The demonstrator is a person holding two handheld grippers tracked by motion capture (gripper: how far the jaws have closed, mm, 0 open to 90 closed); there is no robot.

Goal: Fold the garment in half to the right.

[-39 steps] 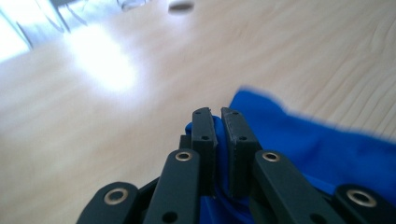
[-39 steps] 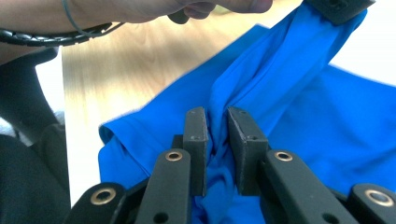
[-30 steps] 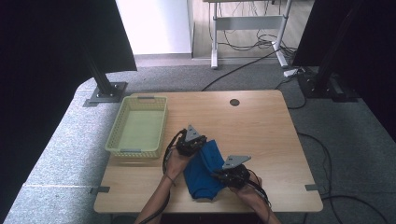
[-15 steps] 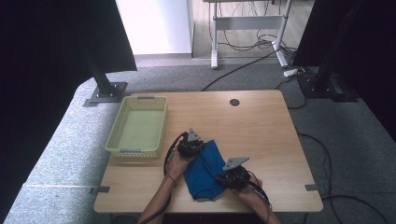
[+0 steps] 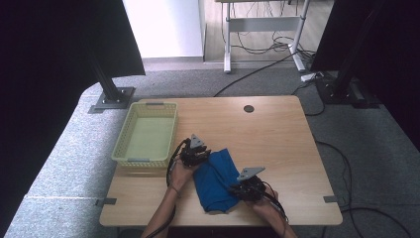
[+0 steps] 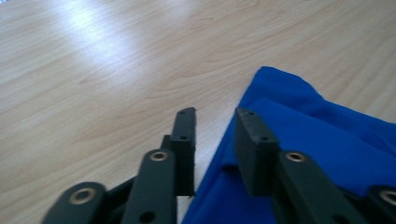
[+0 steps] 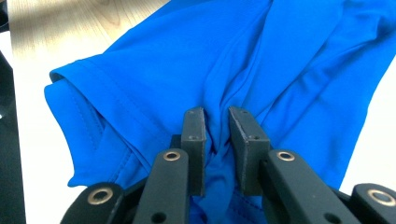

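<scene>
Right claw [image 7: 215,119]: jaws drawn close together, a narrow gap left between them, with a bunched fold of the blue garment [image 7: 261,60] pinched up in that gap; creases in the fabric run toward the grip. In the high view this claw [image 5: 246,184] sits at the garment's right side, close to the near edge of the bench [image 5: 277,134], with the person's hand behind it and the grey three-cornered plate on top.

Left claw [image 6: 215,123]: jaws parted by a moderate gap and holding nothing. The right-hand jaw in the left gripper view lies over the edge of the blue garment [image 6: 317,140]; the left-hand jaw stands over bare wood [image 6: 93,70], and the fabric's hem runs down through the gap between them. In the high view this claw [image 5: 194,151] lies at the garment's far-left corner, with the person's forearm entering from the near edge.

Blue garment [image 5: 216,179]: loosely folded and rumpled, lying flat on the bench between the two claws, in the near half and slightly left of centre; its near end almost reaches the near edge. A hemmed sleeve opening shows in the right gripper view.

Surroundings: a pale yellow-green basket [image 5: 147,135] stands at the left edge of the bench, just beside the left claw and apart from the garment. A dark round cable port [image 5: 248,108] lies near the far edge. The bench stands on grey carpet.
</scene>
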